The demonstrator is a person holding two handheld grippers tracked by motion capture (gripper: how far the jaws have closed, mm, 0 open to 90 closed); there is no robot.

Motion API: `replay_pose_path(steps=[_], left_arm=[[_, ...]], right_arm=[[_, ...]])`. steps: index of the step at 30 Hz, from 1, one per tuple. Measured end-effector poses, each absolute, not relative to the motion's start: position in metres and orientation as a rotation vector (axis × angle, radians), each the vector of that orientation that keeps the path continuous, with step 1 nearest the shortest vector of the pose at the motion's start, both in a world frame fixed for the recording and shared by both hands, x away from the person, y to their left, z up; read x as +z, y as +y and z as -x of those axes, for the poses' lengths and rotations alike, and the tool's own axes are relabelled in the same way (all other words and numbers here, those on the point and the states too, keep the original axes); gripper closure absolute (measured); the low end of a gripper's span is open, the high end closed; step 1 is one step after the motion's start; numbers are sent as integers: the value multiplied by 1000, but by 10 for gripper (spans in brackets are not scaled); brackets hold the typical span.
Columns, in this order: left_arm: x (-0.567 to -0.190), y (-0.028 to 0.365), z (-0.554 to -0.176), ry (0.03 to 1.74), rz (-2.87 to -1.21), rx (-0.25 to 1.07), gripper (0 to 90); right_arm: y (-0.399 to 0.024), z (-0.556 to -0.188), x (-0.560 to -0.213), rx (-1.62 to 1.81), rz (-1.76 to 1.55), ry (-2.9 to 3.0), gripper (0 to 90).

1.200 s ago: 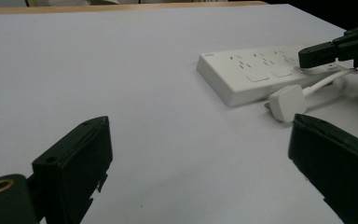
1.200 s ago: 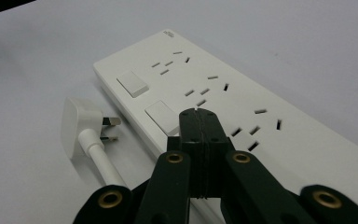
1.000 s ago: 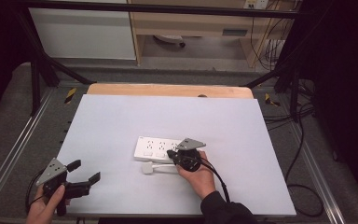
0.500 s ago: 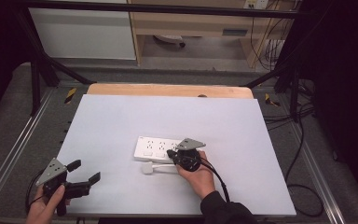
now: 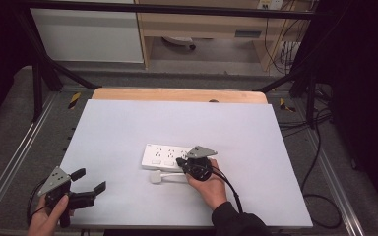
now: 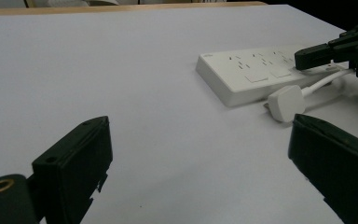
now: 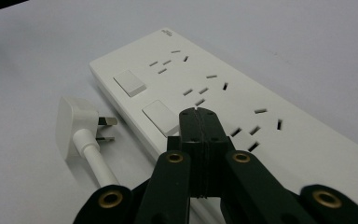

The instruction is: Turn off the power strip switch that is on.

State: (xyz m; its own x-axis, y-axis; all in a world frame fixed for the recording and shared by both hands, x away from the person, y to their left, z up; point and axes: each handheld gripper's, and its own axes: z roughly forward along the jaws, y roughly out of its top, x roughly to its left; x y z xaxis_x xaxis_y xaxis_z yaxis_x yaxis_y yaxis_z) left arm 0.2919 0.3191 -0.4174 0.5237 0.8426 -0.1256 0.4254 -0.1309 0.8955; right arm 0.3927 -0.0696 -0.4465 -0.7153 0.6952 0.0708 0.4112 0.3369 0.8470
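Desk (image 5: 128,128): a broad, flat, matt pale-grey sheet is covering the top, with a strip of light wood showing along its far edge.

Power strip (image 5: 170,156): a long, white, smooth plastic block with rounded corners is lying flat near the middle of the desk. Rows of slotted sockets and square rocker switches (image 7: 129,83) are running along its upper face.

Left tongs (image 5: 89,181): a black, angular tool with blocky matt jaws is hovering near the front left corner of the desk, well apart from the strip. Its jaws are standing wide apart with nothing between them.

Right tongs (image 7: 199,122): black jointed arms with brass-coloured rivets are pointing down at the strip. The two jaws are pressing flat together into one narrow tip, gripping nothing, and the tip is resting on or just over a switch beside the sockets.

Plug (image 5: 156,177): a small, white, rounded plastic body with flat metal pins is lying loose on the desk just beside the strip, its round white cord (image 7: 95,161) trailing away from it.
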Motion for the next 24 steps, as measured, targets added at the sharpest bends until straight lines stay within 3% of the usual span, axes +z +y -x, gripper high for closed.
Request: replay_pose_path(steps=[24], left_arm=[[-418, 319, -292, 1067, -1754, 519, 62]], right_arm=[[-70, -393, -450, 1344, -985, 2288, 900]])
